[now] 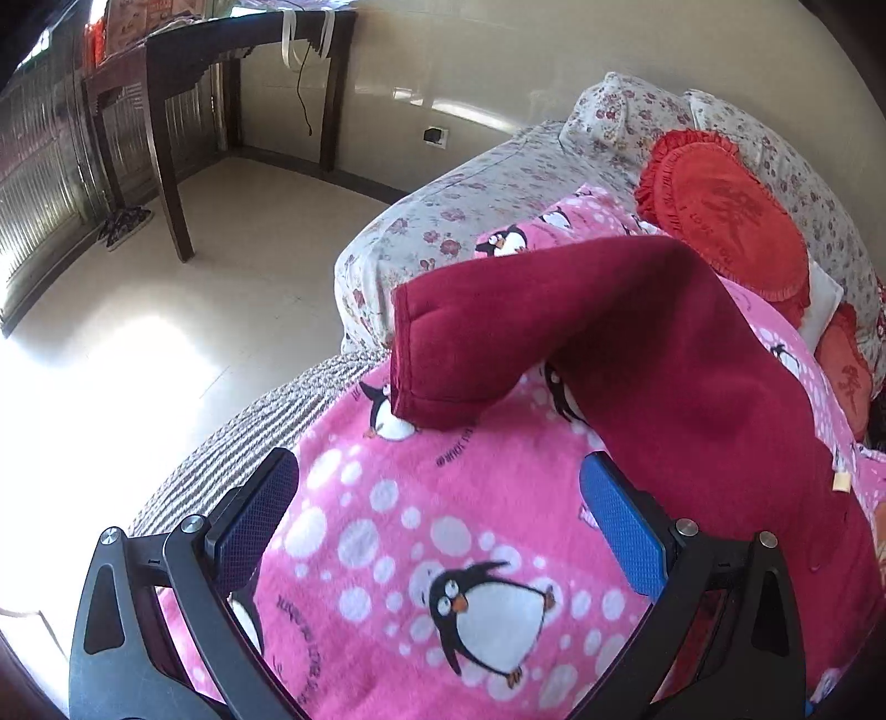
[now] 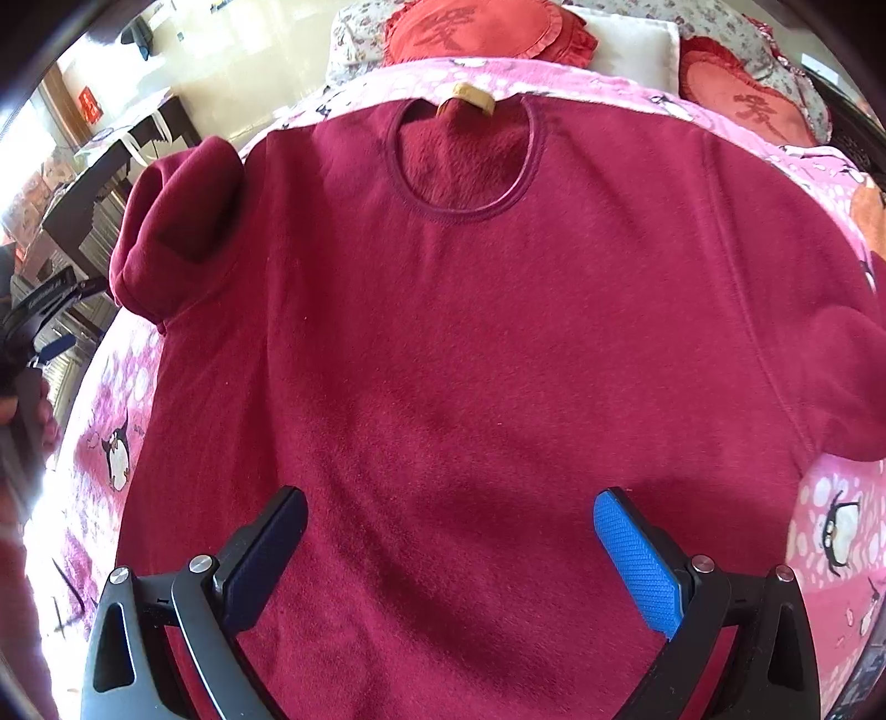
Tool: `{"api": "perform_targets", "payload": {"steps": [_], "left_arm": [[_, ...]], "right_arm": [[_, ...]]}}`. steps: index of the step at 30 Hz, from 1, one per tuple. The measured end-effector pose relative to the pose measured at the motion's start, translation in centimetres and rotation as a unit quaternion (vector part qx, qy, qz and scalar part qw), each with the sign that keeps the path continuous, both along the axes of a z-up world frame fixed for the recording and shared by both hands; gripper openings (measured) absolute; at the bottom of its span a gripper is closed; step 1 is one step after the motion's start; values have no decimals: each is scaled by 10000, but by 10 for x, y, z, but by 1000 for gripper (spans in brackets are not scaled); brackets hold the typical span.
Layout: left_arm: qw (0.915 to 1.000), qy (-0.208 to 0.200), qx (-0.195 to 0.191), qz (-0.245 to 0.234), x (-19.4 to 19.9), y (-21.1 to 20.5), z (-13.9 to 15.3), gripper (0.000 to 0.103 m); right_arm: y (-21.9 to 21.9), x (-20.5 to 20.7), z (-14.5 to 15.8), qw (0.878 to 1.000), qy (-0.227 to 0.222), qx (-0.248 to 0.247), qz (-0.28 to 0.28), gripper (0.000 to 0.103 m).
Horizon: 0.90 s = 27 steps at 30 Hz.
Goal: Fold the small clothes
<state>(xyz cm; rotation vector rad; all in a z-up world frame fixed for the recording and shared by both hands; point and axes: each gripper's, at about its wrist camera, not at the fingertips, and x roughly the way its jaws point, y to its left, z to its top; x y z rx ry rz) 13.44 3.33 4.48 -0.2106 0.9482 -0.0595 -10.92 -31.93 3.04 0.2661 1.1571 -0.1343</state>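
A small maroon fleece sweater lies flat, front up, on a pink penguin blanket, neck hole at the far end. Its left sleeve is bunched and humped up; the same sleeve shows in the left wrist view. My right gripper is open, hovering over the sweater's lower body, holding nothing. My left gripper is open over the blanket, just short of the sleeve, holding nothing. The left gripper also shows at the edge of the right wrist view.
Red embroidered cushions and floral pillows lie at the head of the bed. The bed's left edge drops to a tiled floor. A dark wooden table stands by the wall.
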Motion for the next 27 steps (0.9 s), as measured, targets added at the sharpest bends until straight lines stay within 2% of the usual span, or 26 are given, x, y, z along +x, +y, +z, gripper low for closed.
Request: {"api": "perform_targets", "payload": {"steps": [7, 10, 13, 14, 15, 16, 18, 20, 23, 27], "left_arm": [[9996, -31, 276, -53, 39, 5, -16, 102], [9996, -29, 129, -250, 49, 5, -21, 101], [9992, -142, -68, -376, 50, 3, -19, 93], [9989, -158, -118, -417, 50, 2, -19, 82], [9987, -127, -154, -476, 51, 0, -19, 65], [9986, -52, -150, -509, 52, -2, -19, 57], [9986, -12, -127, -507, 50, -3, -17, 35], [9983, -68, -235, -530, 43, -3, -10, 21], [9974, -287, -303, -586, 25, -5, 12, 15], [9925, -545, -353, -1033, -8, -23, 50, 14]], "right_arm": [[7, 12, -8, 9998, 90, -53, 148, 103], [9, 14, -10, 9998, 102, -60, 157, 103], [10, 15, -13, 9999, 126, -29, 107, 103], [9, 14, -13, 9999, 133, -8, 93, 103], [8, 14, -13, 9999, 136, 2, 89, 103], [8, 13, -13, 9999, 139, -1, 91, 103], [8, 10, -12, 9998, 136, 22, 108, 103], [11, 8, -13, 9998, 134, 46, 138, 103], [7, 6, -9, 9997, 136, 76, 164, 103], [5, 3, -6, 9997, 95, 194, 107, 103]]}}
